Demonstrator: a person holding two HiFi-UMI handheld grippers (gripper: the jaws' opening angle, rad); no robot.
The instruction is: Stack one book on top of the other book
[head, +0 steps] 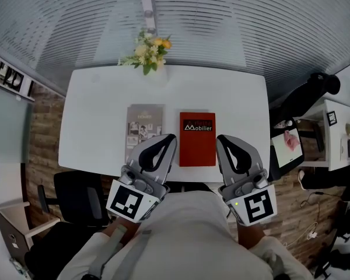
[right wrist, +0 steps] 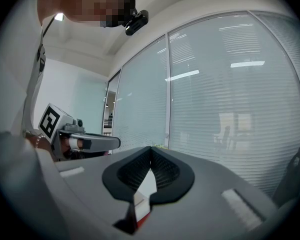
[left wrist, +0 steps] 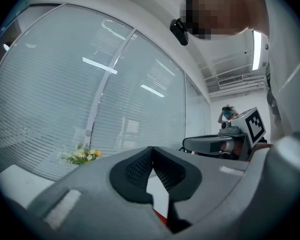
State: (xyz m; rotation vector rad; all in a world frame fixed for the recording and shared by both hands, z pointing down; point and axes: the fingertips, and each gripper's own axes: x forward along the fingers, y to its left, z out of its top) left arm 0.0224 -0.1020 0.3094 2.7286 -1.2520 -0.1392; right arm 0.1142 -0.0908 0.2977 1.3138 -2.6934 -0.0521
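1. Since neither book is lifted yet, begin by opening up: your left tool (head: pixel 170 137) and right tool (head: pixel 221 139) both have their jaws pressed together, with nothing between them.
2. Choose one book to carry. The red book (head: pixel 197 139) looks the handier, as it lies between your two tools. Open wide enough to take its near edge, and work one jaw under it rather than shoving it along the table (head: pixel 99 115).
3. Carry it level so it lands square on the grey book (head: pixel 144 130).
4. Both books lie flat, side by side, with a strip of bare table between them: grey to your left, red to your right, flowers (head: pixel 147 50) at the far edge.
5. Your left tool's tip hangs over that strip, by the grey book's near right corner. Your right tool's tip is just beside the red book's right edge. Neither appears to touch a book.
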